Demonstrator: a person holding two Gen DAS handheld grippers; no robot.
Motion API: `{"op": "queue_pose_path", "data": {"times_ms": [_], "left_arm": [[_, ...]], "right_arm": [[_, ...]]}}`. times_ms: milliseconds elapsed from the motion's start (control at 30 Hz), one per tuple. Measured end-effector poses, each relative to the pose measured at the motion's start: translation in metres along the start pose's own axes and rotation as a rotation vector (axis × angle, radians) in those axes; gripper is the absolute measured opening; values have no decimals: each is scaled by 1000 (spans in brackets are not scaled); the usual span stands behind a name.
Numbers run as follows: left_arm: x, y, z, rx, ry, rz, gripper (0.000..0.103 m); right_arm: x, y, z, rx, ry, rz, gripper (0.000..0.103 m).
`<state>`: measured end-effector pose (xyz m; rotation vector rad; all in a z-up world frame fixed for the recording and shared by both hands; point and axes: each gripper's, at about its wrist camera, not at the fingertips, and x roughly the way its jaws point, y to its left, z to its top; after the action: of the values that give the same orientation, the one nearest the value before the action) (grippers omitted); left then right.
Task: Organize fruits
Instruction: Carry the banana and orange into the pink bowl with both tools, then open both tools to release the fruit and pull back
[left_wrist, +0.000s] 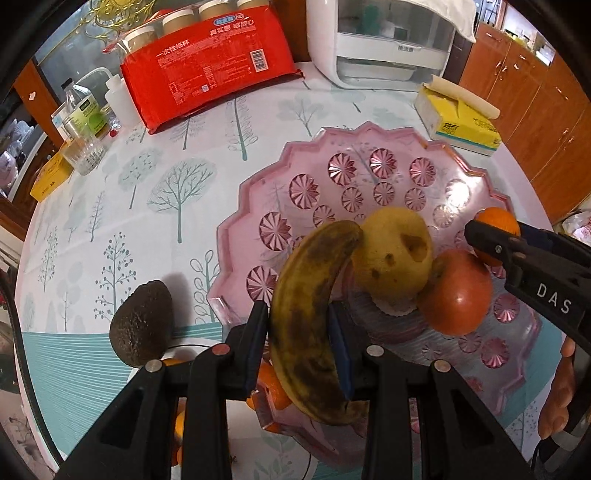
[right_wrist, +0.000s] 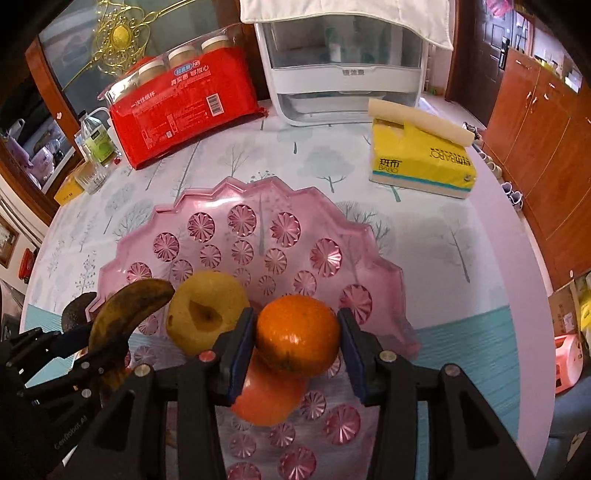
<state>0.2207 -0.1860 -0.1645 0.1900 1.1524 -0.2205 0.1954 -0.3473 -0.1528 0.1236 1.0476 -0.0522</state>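
Note:
My left gripper (left_wrist: 298, 339) is shut on a brown-spotted banana (left_wrist: 314, 317), held over the near edge of the pink scalloped fruit tray (left_wrist: 258, 192). My right gripper (right_wrist: 297, 341) is shut on an orange (right_wrist: 298, 334) above the same tray (right_wrist: 373, 273). In the tray lie a yellow pear-like fruit (left_wrist: 397, 251) and a red-orange tomato-like fruit (left_wrist: 458, 291). A dark avocado (left_wrist: 144, 323) rests on the tablecloth left of the tray. The right wrist view also shows the banana (right_wrist: 125, 314), the yellow fruit (right_wrist: 207, 310) and the red fruit (right_wrist: 266, 398). More orange fruit shows under the left gripper's fingers.
At the back stand a red pack of paper cups (left_wrist: 210, 66), a white appliance (left_wrist: 380, 40) and a yellow tissue box (left_wrist: 458, 118). Bottles and a glass (left_wrist: 83, 153) crowd the left edge. Wooden cabinets (right_wrist: 535, 147) lie beyond the table's right rim.

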Motion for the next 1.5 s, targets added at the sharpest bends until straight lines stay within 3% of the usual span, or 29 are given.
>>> {"op": "queue_pose_path", "data": {"times_ms": [100,167,233,333,433,567,1500], "left_arm": [[-2,0,1,2,-19,-5,35],[-2,-1,1,11,-22,2,57],[-4,-3,-1,21,-32,13,71],[-9,-8,-3,39,-47,28,80],[-12,-10,-5,53,-52,34,83],[-17,-7,-9,41,-48,23,87],[-74,21,-44,-49,-90,27,88]], "right_arm": [[4,3,2,-18,-2,-14,46],[5,5,3,-22,-3,-10,46],[4,7,3,-22,-13,10,47],[0,11,3,-25,-29,28,52],[-5,15,3,-30,-49,32,58],[-11,17,3,-22,-57,54,58],[-56,21,-39,49,-55,54,58]]}}
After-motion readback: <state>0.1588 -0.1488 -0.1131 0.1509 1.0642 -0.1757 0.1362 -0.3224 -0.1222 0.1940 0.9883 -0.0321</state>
